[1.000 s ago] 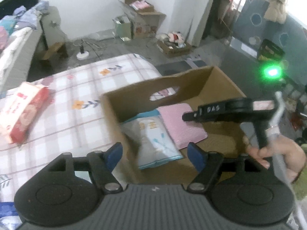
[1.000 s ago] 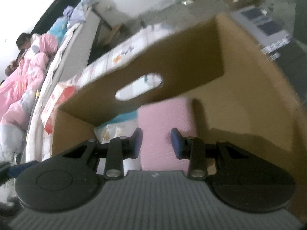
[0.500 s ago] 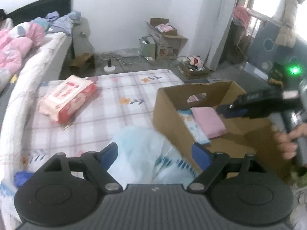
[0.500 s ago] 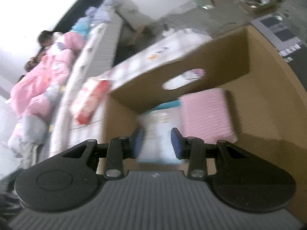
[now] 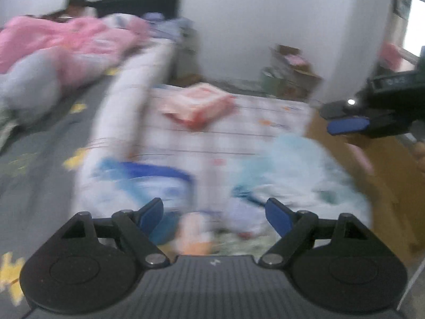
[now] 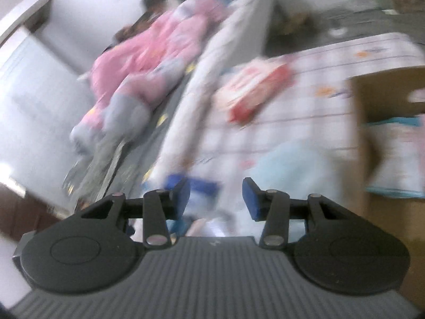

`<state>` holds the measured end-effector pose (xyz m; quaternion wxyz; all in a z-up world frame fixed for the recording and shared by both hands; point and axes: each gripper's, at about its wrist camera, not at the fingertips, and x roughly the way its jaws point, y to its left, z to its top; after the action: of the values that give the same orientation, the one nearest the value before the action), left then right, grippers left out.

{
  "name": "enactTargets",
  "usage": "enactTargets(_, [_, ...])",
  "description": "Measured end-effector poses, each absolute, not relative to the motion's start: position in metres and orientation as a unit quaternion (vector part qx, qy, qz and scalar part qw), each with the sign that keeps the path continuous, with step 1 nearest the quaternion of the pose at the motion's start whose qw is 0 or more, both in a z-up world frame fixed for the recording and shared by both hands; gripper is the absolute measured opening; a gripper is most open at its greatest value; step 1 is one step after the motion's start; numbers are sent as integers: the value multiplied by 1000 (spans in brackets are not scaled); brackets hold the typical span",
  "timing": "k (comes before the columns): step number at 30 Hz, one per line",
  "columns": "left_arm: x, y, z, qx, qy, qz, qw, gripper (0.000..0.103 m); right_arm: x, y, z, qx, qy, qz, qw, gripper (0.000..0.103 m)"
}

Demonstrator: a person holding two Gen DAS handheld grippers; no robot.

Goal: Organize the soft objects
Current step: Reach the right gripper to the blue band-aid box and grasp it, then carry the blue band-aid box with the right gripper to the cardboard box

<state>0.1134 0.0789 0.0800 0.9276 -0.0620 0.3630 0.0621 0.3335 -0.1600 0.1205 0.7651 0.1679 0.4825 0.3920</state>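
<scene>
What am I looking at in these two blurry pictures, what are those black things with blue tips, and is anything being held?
There is no robot here: a person carries a hand-held two-finger gripper in each hand, and each has a camera looking along its fingers. One picture is from the left gripper, the other from the right gripper; the blue tips are the finger pads. The right gripper also shows at the left view's right edge.

Both look down on a checked bedsheet. On it lie a red and white soft pack, a light blue soft pack, and a blue and white one nearer the grippers. A cardboard box at the right already holds a pale pack.

Nothing is held: the left jaws stand wide, the right jaws are opening, empty.
</scene>
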Motion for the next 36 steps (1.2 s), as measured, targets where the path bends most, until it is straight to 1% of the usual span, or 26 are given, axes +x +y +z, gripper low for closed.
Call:
enactTargets(3, [100, 104, 71, -69, 353, 99, 928, 85, 317, -107, 115, 141, 494, 432, 741, 43])
enactTargets(9, [99, 155, 42, -118, 367, 131, 913, 85, 283, -2, 102, 47, 491, 485, 722, 44])
enactTargets(13, [109, 179, 27, -151, 375, 121, 907, 84, 271, 45, 95, -8, 473, 503, 724, 44])
enactTargets(15, [113, 186, 22, -167, 382, 116, 902, 81, 269, 61, 90, -29, 465, 507, 725, 44])
enactTargets(19, [124, 191, 11, -177, 392, 105, 897, 78, 282, 82, 67, -42, 472, 501, 725, 44])
enactTargets(21, [128, 192, 7, -182, 399, 102, 893, 75, 287, 90, 56, -41, 482, 497, 721, 44])
enactTargets(23, [132, 193, 3, -187, 405, 97, 890, 69, 290, 95, 47, -41, 489, 498, 715, 44])
enactTargets(25, [136, 192, 1, -189, 406, 96, 889, 66, 290, 98, 40, -44, 494, 498, 711, 43])
enactTargets(28, [139, 191, 1, -187, 403, 103, 890, 66, 287, 103, 33, -54, 493, 493, 715, 41])
enactTargets(32, [137, 191, 8, -178, 391, 113, 896, 66, 285, 101, 33, -50, 495, 492, 715, 34])
enactTargets(36, [133, 188, 19, -175, 383, 116, 900, 66, 284, 95, 42, -38, 492, 495, 715, 34])
